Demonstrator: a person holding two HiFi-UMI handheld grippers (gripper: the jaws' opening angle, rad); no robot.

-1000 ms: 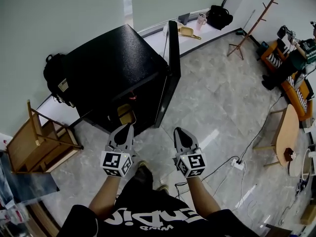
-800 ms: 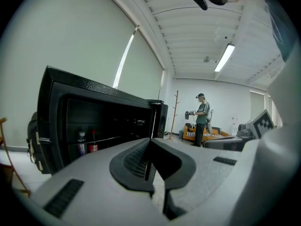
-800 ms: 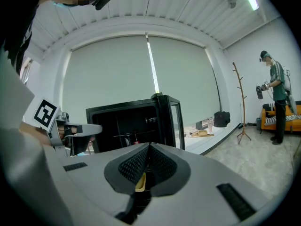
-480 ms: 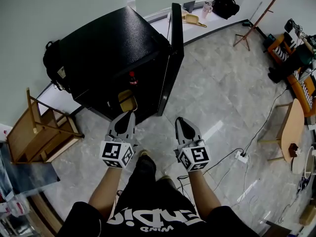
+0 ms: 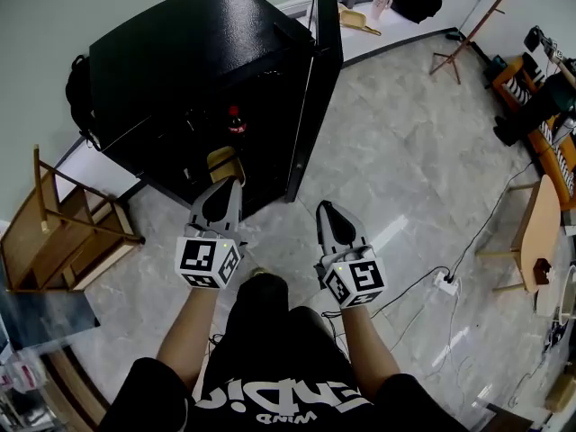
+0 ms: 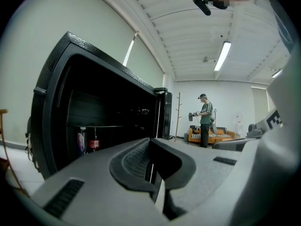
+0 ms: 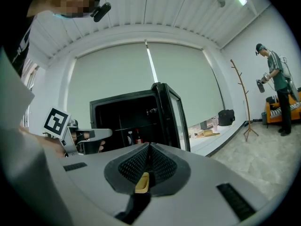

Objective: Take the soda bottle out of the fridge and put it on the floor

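Observation:
A black fridge (image 5: pixel 198 52) stands with its door (image 5: pixel 322 79) swung open to the right. Inside on a shelf stands the soda bottle (image 5: pixel 236 121), dark with a red cap and red label; it also shows as the soda bottle (image 6: pixel 94 142) and the soda bottle (image 7: pixel 138 136). Beside it is a second bottle (image 6: pixel 82 141) with a purple label. My left gripper (image 5: pixel 235 184) is shut and empty, held just in front of the fridge opening. My right gripper (image 5: pixel 323 208) is shut and empty, level with it, in front of the door's edge.
A wooden chair (image 5: pixel 54 232) stands left of the fridge, with a black bag (image 5: pixel 79 97) behind it. A power strip (image 5: pixel 437 280) with cables lies on the tiled floor at the right, near a wooden table (image 5: pixel 526 241). A coat rack (image 5: pixel 477 21) and a person (image 6: pixel 205 119) stand farther off.
The view has drawn closer to the fridge, and the bottle on its shelf shows more plainly. Both grippers stay shut, side by side, a little nearer the opening.

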